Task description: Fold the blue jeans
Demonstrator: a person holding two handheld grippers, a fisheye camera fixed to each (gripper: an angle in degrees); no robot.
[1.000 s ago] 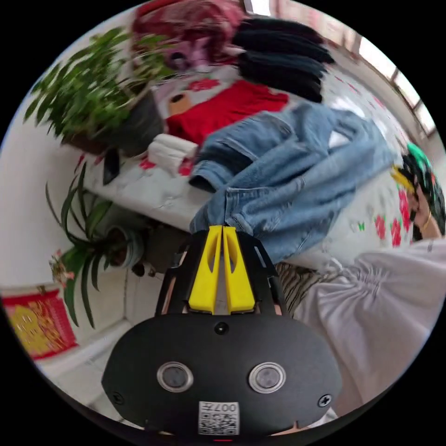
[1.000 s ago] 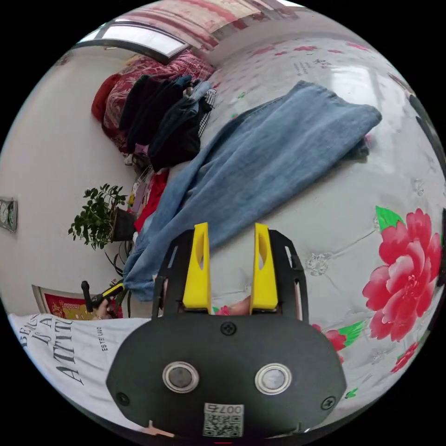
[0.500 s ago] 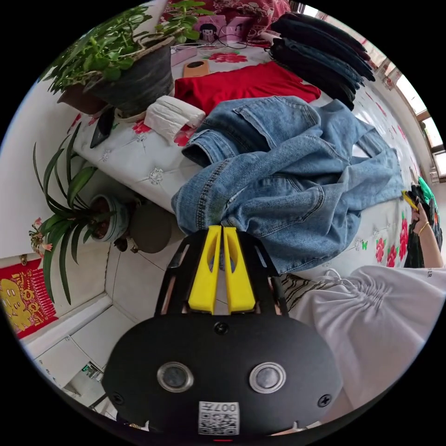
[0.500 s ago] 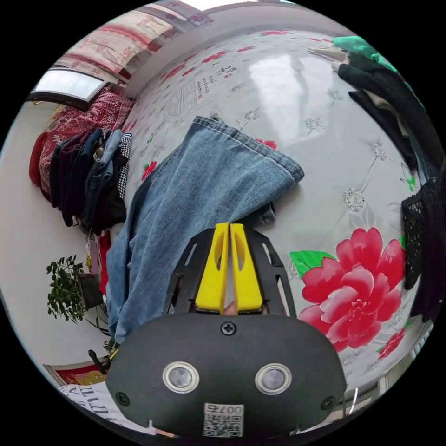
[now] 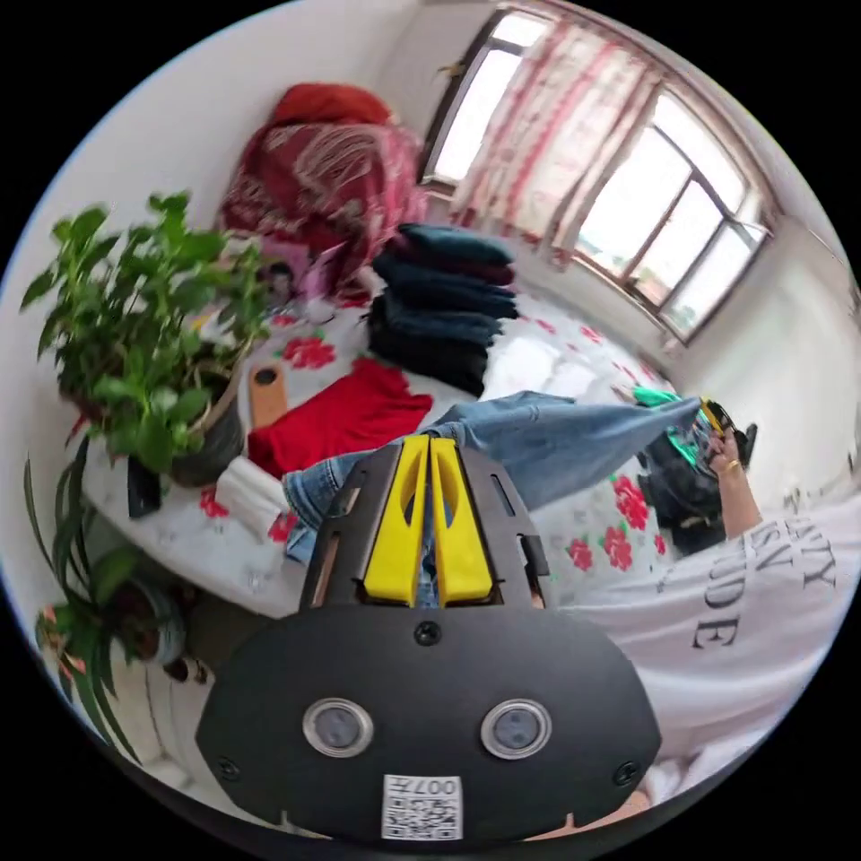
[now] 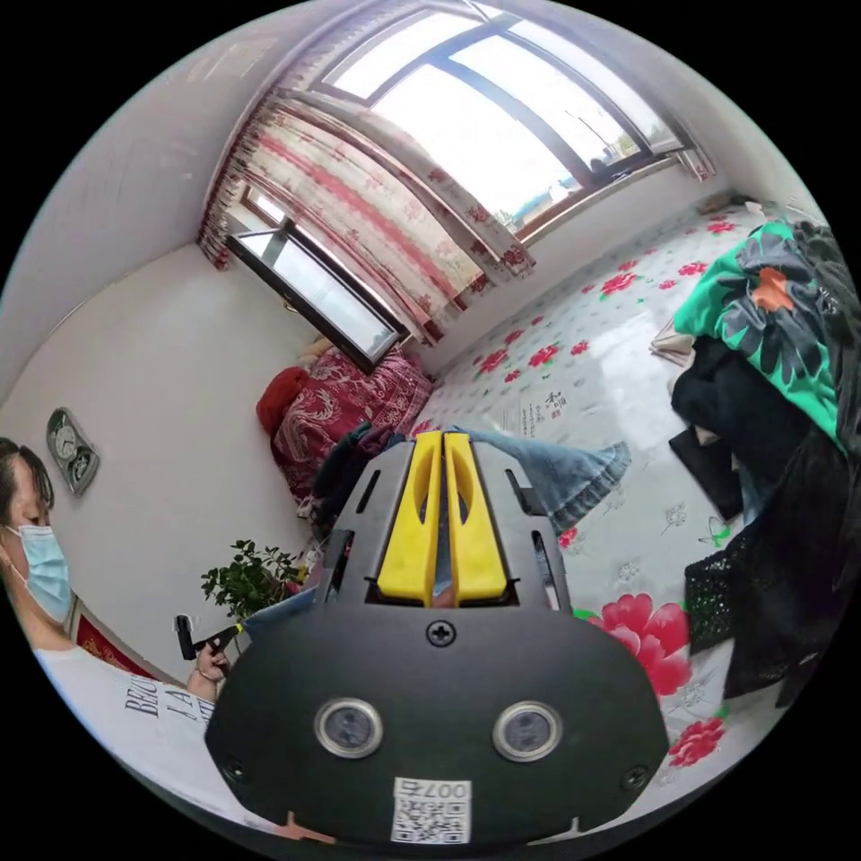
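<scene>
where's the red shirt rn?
Left gripper view: red shirt lies flat on the bed, between the potted plant and the dark clothes stack, just beyond the jeans.

The blue jeans are light, washed denim, lifted off the flowered bed surface and stretched long between two held ends. In the left gripper view one end is bunched, with a stitched edge showing, near the bed's front edge; the legs run out above the bed toward its far side. In the right gripper view a frayed hem hangs above the bed.
</scene>
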